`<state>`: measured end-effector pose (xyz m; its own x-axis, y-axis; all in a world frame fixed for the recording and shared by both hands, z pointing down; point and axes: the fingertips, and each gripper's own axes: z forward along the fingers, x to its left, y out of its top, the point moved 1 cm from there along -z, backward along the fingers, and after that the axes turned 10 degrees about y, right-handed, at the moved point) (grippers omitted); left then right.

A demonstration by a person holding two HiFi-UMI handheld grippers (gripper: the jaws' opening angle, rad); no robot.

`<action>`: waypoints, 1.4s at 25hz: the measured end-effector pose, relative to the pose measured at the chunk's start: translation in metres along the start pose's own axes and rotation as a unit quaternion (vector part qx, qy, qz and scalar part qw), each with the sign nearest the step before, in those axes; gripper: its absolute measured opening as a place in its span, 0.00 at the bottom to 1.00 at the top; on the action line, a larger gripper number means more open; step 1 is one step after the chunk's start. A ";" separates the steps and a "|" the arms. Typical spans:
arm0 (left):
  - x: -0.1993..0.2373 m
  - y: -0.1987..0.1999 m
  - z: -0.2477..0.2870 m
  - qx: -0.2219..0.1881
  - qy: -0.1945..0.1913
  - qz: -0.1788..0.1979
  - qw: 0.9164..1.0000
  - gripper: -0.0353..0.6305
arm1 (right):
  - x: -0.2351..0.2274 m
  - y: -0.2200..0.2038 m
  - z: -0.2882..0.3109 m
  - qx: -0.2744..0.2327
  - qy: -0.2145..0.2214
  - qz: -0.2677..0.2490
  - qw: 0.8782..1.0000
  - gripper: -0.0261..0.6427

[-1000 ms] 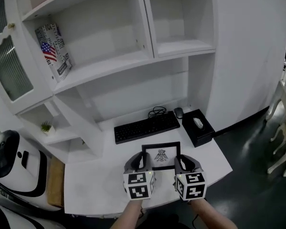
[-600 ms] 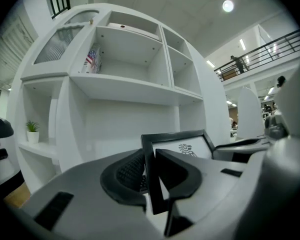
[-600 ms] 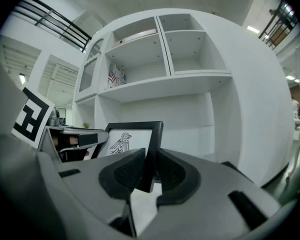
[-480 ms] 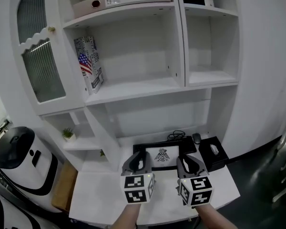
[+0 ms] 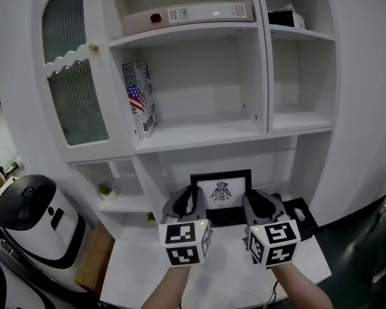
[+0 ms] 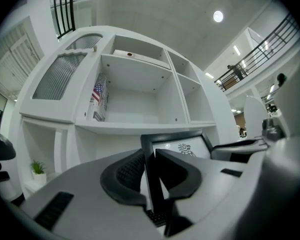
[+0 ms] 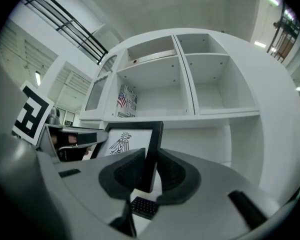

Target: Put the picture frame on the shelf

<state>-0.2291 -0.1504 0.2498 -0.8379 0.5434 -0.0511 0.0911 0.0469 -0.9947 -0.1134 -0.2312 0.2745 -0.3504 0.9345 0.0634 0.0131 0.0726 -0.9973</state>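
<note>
Black picture frame (image 5: 220, 193) hangs upright, its side edges pinched by left gripper (image 5: 192, 205) and right gripper (image 5: 252, 206). It is mid-carry, below the front edge of the shelf (image 5: 199, 136), and likely needs raising over that edge next.

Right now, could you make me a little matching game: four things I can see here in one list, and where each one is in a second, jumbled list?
Things:
1. picture frame
2. binder
3. flag-printed box
4. small plant

Places:
A. standing at the left end of the wide middle shelf
B. on the low little shelf at the left
C. gripped at its sides by the left gripper and right gripper
D. lying flat on the upper shelf

Pairs: 1-C, 2-D, 3-A, 4-B.
</note>
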 end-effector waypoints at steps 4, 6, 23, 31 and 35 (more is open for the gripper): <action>0.014 0.032 0.008 -0.023 0.008 0.003 1.000 0.15 | 0.004 0.036 0.015 -0.020 0.004 -0.027 0.999 0.15; 0.021 0.049 0.014 -0.033 0.004 -0.003 0.999 0.15 | 0.005 0.054 0.021 -0.030 0.006 -0.034 0.999 0.15; 0.065 0.179 0.060 -0.133 0.004 0.036 0.990 0.15 | 0.005 0.176 0.082 -0.104 0.004 -0.048 0.993 0.15; 0.083 0.210 0.098 -0.142 -0.005 0.036 0.989 0.15 | -0.002 0.210 0.119 -0.114 -0.003 -0.059 0.992 0.15; 0.088 0.218 0.121 -0.138 -0.006 0.026 0.990 0.15 | -0.011 0.221 0.136 -0.104 -0.006 -0.072 0.992 0.15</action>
<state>-0.3486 -0.1940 0.0181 -0.8344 0.5414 -0.1033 0.2756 0.2475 -0.9289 -0.2344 -0.2730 0.0479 -0.3745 0.9048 0.2026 0.1546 0.2764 -0.9485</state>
